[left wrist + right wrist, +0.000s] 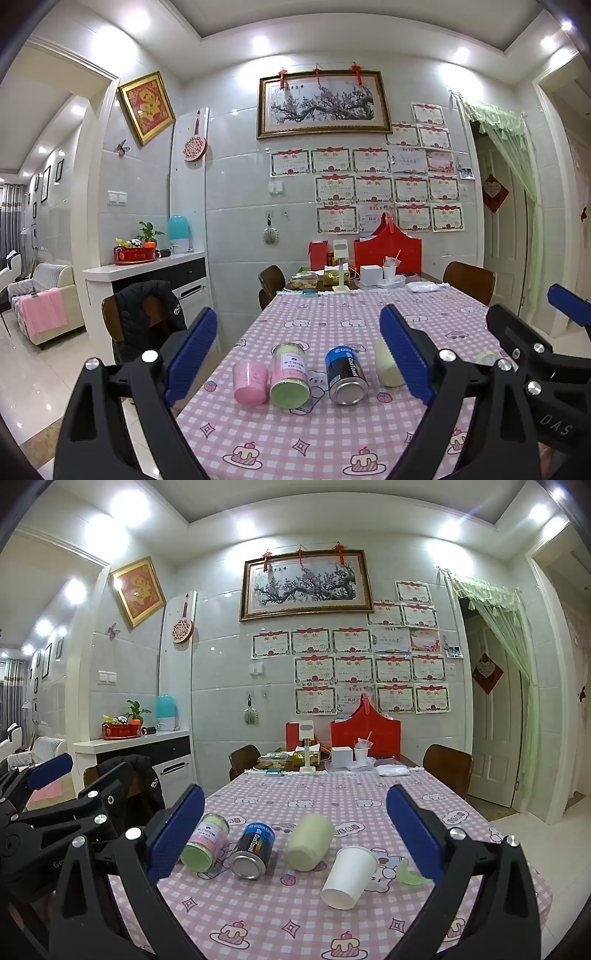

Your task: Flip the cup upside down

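Observation:
A row of containers lies on its side on the pink checked tablecloth (314,435). In the left wrist view: a pink cup (251,382), a pink-and-green jar (290,376), a dark can (346,376) and a cream cup (388,363) partly behind my right finger. In the right wrist view: the jar (205,847), the can (253,851), the cream cup (309,842) and a white paper cup (349,877). My left gripper (299,356) is open and empty above the row. My right gripper (295,834) is open and empty.
A small green piece (410,877) lies right of the paper cup. Red boxes (388,251), a white box and clutter stand at the table's far end. Wooden chairs (469,280) surround the table, one with a black jacket (147,317).

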A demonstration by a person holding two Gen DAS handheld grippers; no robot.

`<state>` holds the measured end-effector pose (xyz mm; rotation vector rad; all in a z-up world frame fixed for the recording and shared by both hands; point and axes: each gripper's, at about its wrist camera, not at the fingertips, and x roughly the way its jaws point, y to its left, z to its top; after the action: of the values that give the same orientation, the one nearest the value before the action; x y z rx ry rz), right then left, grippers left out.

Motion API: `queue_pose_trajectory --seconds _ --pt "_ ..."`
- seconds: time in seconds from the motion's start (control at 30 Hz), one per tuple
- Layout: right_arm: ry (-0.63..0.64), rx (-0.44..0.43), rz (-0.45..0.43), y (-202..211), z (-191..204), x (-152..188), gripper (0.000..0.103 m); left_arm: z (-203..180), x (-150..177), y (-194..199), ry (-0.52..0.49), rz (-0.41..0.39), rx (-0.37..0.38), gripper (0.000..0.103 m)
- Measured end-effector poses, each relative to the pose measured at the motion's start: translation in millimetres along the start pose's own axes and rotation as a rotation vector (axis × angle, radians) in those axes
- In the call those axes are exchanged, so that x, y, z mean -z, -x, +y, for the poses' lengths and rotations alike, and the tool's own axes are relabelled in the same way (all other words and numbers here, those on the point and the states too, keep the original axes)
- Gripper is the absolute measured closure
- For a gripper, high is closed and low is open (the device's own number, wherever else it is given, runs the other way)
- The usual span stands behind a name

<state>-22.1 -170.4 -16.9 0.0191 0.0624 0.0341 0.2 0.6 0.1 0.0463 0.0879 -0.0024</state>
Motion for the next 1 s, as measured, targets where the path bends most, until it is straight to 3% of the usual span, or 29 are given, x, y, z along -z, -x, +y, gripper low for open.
queue_pose_trajectory --seconds 1.0 --pt "-0.008 0.0 0.005 -0.6 -1.8 4.4 0.008 -0.3 0.2 0.2 -0.01 0.004 -0.001 0.015"
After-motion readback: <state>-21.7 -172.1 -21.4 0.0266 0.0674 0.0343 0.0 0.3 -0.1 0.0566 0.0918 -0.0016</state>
